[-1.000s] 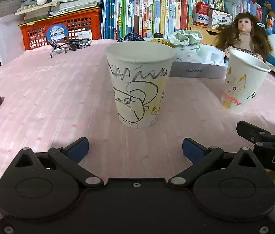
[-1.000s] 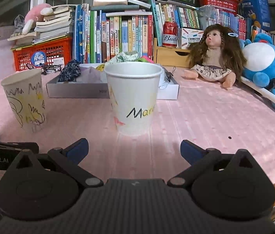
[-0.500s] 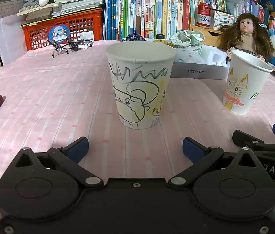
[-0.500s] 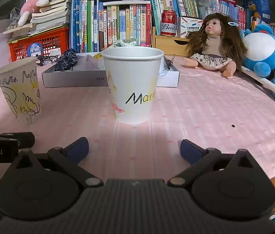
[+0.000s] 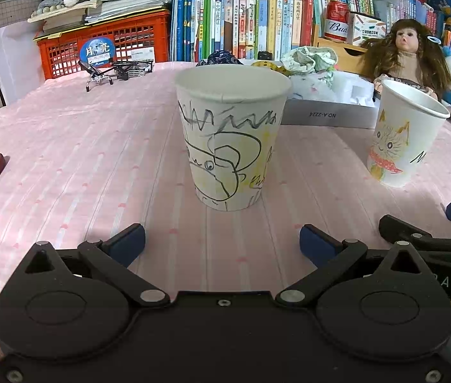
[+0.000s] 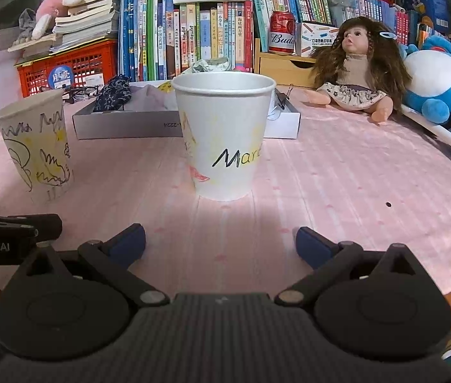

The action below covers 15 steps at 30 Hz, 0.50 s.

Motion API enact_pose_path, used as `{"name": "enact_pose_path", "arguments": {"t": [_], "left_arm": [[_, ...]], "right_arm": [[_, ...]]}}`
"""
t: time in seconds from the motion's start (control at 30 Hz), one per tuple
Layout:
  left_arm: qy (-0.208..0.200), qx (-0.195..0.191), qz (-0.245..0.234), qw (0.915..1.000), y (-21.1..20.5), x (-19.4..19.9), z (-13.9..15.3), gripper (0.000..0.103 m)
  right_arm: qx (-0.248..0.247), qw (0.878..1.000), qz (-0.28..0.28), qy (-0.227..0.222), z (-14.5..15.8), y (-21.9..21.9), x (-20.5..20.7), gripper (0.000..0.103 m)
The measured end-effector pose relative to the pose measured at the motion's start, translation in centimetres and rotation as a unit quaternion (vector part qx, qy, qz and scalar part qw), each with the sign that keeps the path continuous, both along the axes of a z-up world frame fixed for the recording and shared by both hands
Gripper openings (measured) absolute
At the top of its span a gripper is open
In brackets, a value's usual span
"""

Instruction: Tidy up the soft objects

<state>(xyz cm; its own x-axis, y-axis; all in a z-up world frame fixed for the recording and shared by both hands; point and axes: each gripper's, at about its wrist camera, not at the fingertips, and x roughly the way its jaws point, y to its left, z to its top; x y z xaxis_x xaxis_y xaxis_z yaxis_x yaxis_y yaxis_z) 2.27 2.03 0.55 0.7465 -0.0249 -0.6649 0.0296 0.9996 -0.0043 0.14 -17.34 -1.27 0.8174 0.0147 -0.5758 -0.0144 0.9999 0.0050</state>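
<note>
1. On the pink cloth [image 5: 65,146] stand two paper cups, upright and well apart, each directly ahead of one gripper.
2. Left gripper [image 5: 222,244]: jaws spread wide, holding nothing; its blue pads [image 5: 128,242] sit just short of the scribbled cup [image 5: 230,140], not touching it.
3. Right gripper [image 6: 220,244]: jaws likewise spread and empty, its pads [image 6: 313,245] short of the cat cup [image 6: 225,137], which bears a black "Mari…" script.
4. Each gripper shows at the edge of the other's view: the right one at the lower right of the left view, the left one at the lower left of the right view.
5. Behind the cups lies a shallow white box [image 6: 129,124] holding soft items: a dark patterned cloth [image 6: 113,91], a pale crumpled cloth [image 5: 308,59] and other pieces too bunched to tell apart.
6. Right of the box, a doll [image 6: 356,67] sits on the cloth; a blue plush [image 6: 439,89] leans just beside it.
7. Along the back: a row of books [image 6: 193,35], a red crate [image 5: 104,44] and a red can [image 6: 281,33].
</note>
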Motion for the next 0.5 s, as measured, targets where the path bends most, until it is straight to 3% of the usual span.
{"name": "enact_pose_path", "arguments": {"t": [0.5], "left_arm": [[-0.001,0.0,0.0,1.0,0.01,0.04,0.01,0.103]], "right_arm": [[0.0,1.0,0.004,0.002,0.02,-0.05,0.08,0.103]]}}
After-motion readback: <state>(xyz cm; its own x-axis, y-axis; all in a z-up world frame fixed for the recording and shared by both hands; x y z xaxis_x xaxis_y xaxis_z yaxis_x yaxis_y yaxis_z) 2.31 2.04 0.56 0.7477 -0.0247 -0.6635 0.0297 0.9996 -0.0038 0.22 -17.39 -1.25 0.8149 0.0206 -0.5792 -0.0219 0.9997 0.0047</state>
